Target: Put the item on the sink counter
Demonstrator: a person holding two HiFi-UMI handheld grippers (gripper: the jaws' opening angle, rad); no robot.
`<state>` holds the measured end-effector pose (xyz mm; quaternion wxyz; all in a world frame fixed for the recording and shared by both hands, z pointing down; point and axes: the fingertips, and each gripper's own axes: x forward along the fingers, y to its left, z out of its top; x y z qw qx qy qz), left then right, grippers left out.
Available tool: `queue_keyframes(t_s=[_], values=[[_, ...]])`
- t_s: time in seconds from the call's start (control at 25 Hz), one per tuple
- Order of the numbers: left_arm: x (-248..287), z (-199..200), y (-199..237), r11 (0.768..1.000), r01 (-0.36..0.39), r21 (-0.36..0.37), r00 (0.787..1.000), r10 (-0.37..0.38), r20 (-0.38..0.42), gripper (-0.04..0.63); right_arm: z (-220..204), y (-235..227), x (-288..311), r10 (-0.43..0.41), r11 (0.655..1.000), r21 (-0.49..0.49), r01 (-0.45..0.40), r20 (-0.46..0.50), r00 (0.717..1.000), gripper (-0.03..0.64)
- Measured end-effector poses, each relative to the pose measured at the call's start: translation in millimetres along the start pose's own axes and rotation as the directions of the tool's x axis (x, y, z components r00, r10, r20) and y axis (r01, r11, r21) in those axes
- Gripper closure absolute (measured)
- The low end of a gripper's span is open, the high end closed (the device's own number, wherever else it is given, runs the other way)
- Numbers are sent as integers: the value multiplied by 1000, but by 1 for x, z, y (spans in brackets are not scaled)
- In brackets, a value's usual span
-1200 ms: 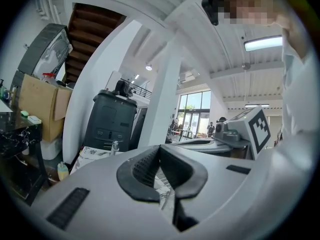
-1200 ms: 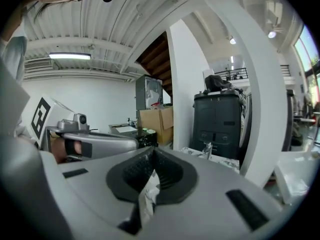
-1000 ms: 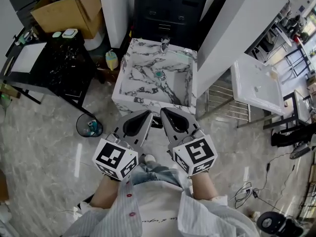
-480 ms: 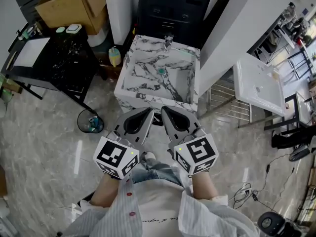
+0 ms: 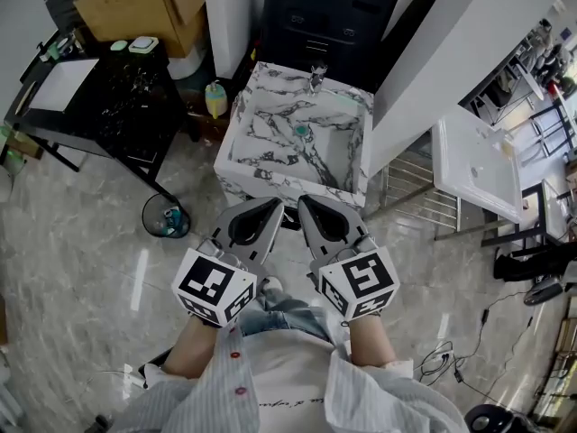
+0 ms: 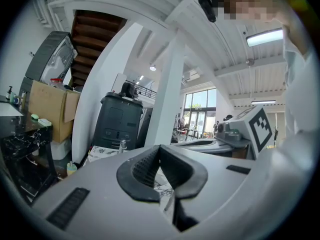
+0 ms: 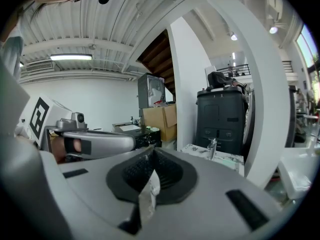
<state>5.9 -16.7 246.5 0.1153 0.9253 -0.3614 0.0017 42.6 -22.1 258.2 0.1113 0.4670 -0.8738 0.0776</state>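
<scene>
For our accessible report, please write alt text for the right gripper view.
The right gripper, jaws shut, pinches a thin pale strip. Ahead stand a marble-patterned sink with its tap, a dark cabinet and a cardboard box.

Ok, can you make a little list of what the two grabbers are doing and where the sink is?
left gripper: jaws together, nothing seen held
right gripper: shut on a thin pale item
sink: marble, just in front of both grippers
faucet: at the sink's far edge
item on sink counter: not yet
bin: on the floor, left of the sink
</scene>
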Motion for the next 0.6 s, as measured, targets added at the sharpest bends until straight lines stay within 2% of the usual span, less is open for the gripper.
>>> queue_keyframes(t_s=[0.6], values=[[-5,-8,13,999,-31,-15,999,31,-17,579,-10,5,12,29,1000,13,-29,-30,999,609]])
